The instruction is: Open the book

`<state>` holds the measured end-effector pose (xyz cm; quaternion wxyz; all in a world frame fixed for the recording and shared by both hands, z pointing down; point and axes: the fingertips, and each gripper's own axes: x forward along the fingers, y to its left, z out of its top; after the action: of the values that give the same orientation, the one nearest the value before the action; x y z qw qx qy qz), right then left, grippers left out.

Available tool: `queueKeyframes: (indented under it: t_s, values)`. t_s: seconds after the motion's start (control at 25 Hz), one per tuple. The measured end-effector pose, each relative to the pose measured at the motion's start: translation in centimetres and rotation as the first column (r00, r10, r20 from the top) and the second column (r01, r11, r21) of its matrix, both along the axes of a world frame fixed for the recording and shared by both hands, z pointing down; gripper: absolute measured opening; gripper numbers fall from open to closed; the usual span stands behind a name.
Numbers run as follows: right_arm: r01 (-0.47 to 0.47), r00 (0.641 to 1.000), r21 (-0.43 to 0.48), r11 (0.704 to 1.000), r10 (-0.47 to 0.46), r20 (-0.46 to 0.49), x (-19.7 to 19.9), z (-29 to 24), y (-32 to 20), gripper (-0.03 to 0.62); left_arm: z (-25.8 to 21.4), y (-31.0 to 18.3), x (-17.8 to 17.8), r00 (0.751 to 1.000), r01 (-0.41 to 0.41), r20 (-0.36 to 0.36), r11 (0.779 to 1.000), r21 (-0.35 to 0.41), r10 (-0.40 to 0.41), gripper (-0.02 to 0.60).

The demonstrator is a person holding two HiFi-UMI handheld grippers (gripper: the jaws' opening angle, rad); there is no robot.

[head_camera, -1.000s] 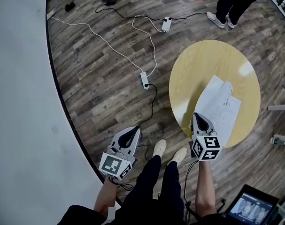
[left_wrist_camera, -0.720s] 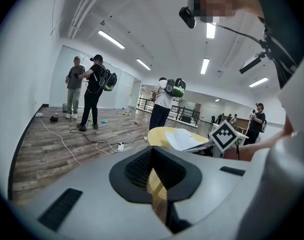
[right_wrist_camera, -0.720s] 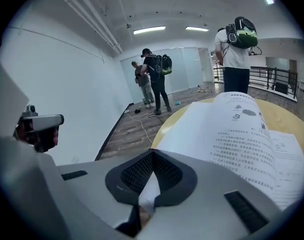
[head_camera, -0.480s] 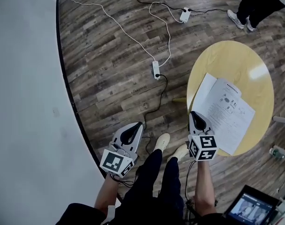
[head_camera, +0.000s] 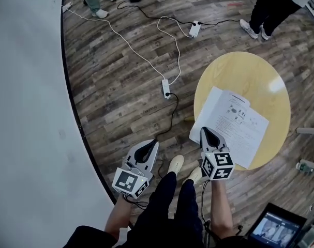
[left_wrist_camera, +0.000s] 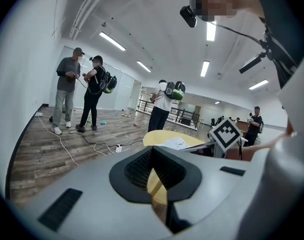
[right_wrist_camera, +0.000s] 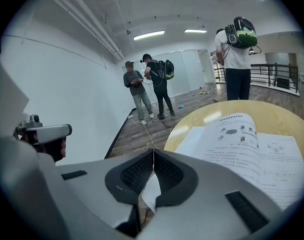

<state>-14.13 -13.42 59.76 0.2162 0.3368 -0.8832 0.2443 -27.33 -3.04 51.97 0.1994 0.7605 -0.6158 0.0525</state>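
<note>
A thin white book [head_camera: 234, 125] lies open on the round yellow table [head_camera: 250, 71], printed pages up, with its near left corner just over the table's edge. My right gripper [head_camera: 205, 130] is at that near left edge, shut on the left page. In the right gripper view the pads [right_wrist_camera: 164, 166] meet, white paper shows under them, and the open pages [right_wrist_camera: 252, 144] spread out to the right. My left gripper [head_camera: 152, 144] hangs over the floor left of the table, shut on nothing. The left gripper view shows the table [left_wrist_camera: 157, 138] and the book [left_wrist_camera: 176, 143] ahead.
White cables and power strips [head_camera: 166, 88] run across the wooden floor. A curved white wall [head_camera: 27, 112] closes the left side. People stand at the far edge [head_camera: 263, 9]. My own shoes [head_camera: 175, 164] are by the table; a screen [head_camera: 273, 229] sits at the bottom right.
A second ago the page stood raised over the book in my right gripper. It has swung over to the left, and the book now lies open and flat. The left gripper has hardly moved.
</note>
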Motion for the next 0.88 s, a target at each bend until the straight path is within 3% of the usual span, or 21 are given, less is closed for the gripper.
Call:
queueKeyframes:
  t_s: [0.24,0.44,0.72,0.88]
  values:
    - [-0.08,0.994,0.039,0.996,0.076,0.083,5.2,-6.6,1.0,0.006,-3.9,-1.1,5.7,0.997,-0.08,0.005,0.996,0.039,0.08,-0.003]
    - [-0.174,0.977,0.129,0.976,0.154,0.147,10.6,-14.2,1.0,0.006,-9.3,-3.2,11.3,0.98,-0.2,0.04,0.972,0.12,0.196,-0.003]
    - [-0.36,0.919,0.245,0.9,0.297,0.26,21.4,-24.1,2.5,0.006,-15.9,-4.6,19.8,0.945,-0.328,0.067,0.914,0.238,0.322,-0.003]
    - [-0.435,0.893,0.302,0.848,0.365,0.263,26.8,-26.7,4.5,0.006,-17.7,-4.4,24.7,0.914,-0.403,0.072,0.874,0.271,0.399,-0.003]
